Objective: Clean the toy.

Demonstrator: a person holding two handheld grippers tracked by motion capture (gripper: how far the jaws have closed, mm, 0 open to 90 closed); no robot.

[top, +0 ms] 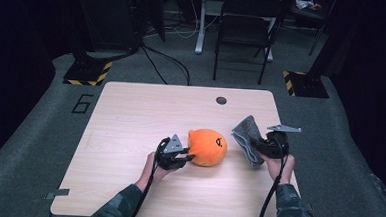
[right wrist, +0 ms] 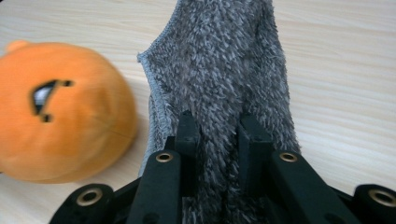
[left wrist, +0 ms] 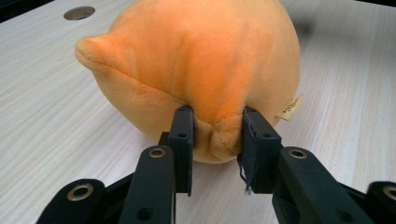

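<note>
Two grippers working: the left gripper [left wrist: 217,144] pinches a fold of the round orange plush toy [top: 208,147] sitting mid-table on the pale wooden table [top: 130,115], while the right gripper [right wrist: 218,135], raised at the right edge, clamps a fuzzy grey cloth [right wrist: 224,70].

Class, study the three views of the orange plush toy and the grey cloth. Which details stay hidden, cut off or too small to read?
- Plush toy: its small side label in the left gripper view is too small to read.
- Plush toy's underside: hidden against the table.
- Grey cloth: its top runs off the right gripper view's upper edge; its lower end is hidden by the right gripper.
- Plush pinched in the left gripper: covered by the jaws.
</note>
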